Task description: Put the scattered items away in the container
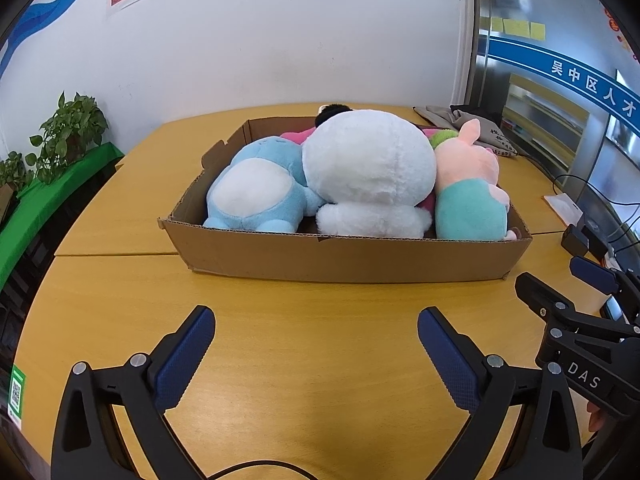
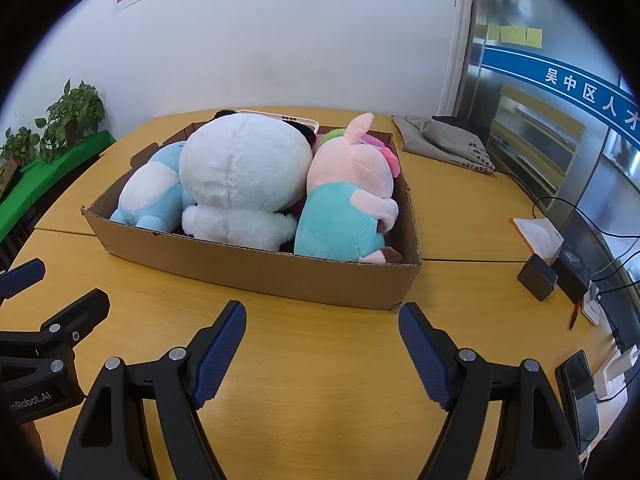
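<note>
A cardboard box [image 1: 344,258] stands on the wooden surface [image 1: 280,332], and the soft toys are all inside it. A blue toy [image 1: 256,188] lies at the left side of the box, a big white toy [image 1: 370,160] is in the middle and leans on it, and a pink pig in a green shirt [image 1: 470,200] lies at the right side, touching the white one. Some pink and green cloth shows behind them, but I cannot tell what it is.

The left gripper [image 1: 316,328] hangs over the bare surface in front of the box; its jaws stand wide apart and hold nothing. The right gripper [image 2: 322,324] is beside it, near the box's front right corner, and its jaws are also spread wide with nothing between them.

A grey bag [image 2: 444,140] lies behind the box on the right. A phone [image 2: 580,392] and cables are at the right edge.
</note>
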A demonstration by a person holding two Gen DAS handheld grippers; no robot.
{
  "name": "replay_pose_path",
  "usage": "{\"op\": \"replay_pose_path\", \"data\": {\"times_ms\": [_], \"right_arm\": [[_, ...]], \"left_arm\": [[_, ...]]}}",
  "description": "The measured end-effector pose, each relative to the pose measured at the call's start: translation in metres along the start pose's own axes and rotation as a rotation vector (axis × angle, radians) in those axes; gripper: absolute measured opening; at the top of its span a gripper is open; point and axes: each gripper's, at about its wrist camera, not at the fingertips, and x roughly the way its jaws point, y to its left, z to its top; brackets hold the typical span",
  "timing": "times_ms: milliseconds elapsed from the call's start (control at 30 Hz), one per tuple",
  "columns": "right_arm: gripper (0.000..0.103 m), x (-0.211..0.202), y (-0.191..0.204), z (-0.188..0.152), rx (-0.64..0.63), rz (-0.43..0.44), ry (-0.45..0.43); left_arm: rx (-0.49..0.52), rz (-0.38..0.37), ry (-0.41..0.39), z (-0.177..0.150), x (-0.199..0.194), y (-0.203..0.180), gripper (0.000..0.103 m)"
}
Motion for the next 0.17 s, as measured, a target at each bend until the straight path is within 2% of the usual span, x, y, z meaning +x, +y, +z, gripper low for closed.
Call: {"op": "replay_pose_path", "data": {"times_ms": [167], "right_arm": [[0.079,0.0019,-0.0015,-0.0005,0.004,0.000,0.004]], "left_arm": [[0.001,0.004,0.008,-0.0022,0.0012,-0.0008,0.103]]}}
